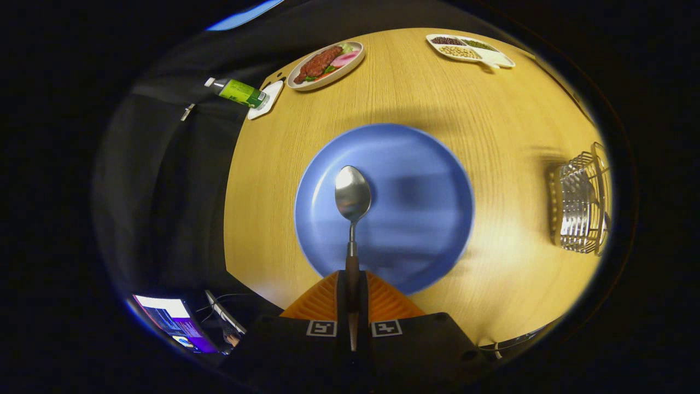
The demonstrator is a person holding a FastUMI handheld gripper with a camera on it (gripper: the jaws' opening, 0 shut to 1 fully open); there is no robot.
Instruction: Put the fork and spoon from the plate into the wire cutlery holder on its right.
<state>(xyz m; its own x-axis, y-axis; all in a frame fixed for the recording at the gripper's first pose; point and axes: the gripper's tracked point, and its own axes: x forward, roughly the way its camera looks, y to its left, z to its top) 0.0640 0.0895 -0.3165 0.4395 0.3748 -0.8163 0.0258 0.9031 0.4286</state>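
My gripper (353,284) is shut on the dark handle of a metal spoon (353,194), which sticks straight out ahead of the fingers with its bowl up. The spoon hangs above a round blue plate (421,202) on the wooden table. The plate's surface looks bare and is blurred. The wire cutlery holder (581,203) stands on the table to the right of the plate, well apart from the fingers. What lies inside the holder cannot be made out.
Beyond the blue plate, an oval plate of food (326,65) and a white divided tray of beans (470,50) sit on the wooden table (492,137). A green bottle (239,92) lies by a small white dish at the table's left edge.
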